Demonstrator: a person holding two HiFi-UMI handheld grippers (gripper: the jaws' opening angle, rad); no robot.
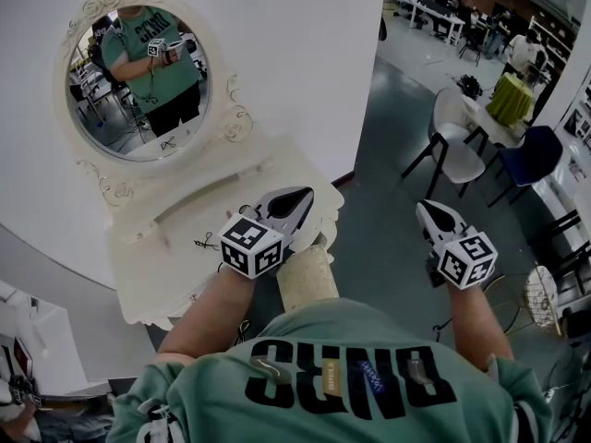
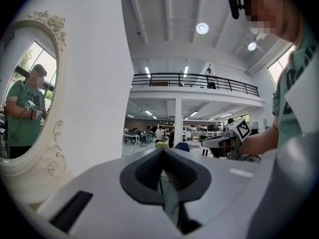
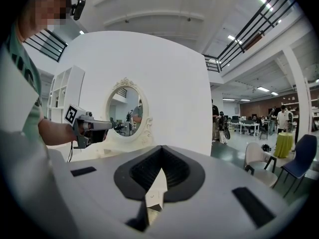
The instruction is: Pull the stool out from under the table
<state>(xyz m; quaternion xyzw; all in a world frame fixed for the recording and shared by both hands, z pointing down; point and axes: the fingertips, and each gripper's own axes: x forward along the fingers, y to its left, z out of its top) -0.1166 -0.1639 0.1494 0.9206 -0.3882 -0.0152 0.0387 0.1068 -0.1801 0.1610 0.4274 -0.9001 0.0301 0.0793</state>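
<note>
While stool [image 1: 307, 282] sits half tucked under bench [image 1: 185, 238], left gripper [image 1: 294, 201] hovers just above it, right gripper [image 1: 428, 211] further right over floor (both closed tight, holding nothing).

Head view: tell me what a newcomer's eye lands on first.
First, the oval mirror in its ornate cream frame, upper left above the cream dressing table, reflecting the person in a green shirt. Then the two grippers with marker cubes at centre, both shut and empty: the left gripper over the table's front edge, the right gripper over the grey floor. Below the left one, the pale stool peeks from under the table.
</note>
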